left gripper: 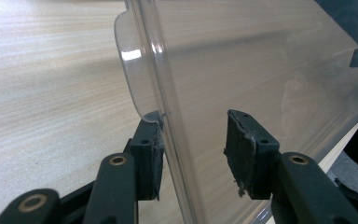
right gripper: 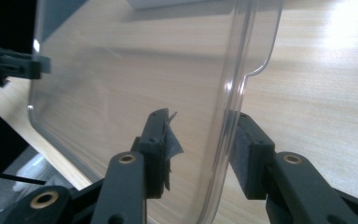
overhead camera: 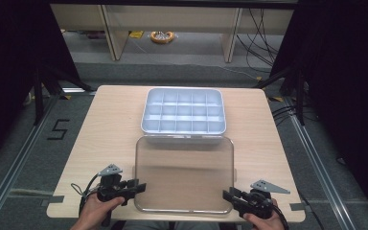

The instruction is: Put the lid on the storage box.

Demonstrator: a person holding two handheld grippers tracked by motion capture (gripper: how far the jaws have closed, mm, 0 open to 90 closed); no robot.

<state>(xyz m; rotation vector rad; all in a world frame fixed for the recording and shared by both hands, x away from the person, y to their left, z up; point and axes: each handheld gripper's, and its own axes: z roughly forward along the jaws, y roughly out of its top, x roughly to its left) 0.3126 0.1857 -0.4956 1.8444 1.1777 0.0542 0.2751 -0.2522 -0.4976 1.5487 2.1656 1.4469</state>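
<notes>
Lid [overhead camera: 184,175]: open, flat on counter [overhead camera: 100,129].
Left gripper [overhead camera: 135,186]: fingers straddling edge, gap remains.
Right gripper [overhead camera: 228,195]: clamped on rim.
Left: close over tray [overhead camera: 184,111].

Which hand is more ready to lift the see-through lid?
Probably the right gripper: its jaws look shut on the clear lid's edge. The left gripper straddles the other edge, one pad apart from it.
</notes>
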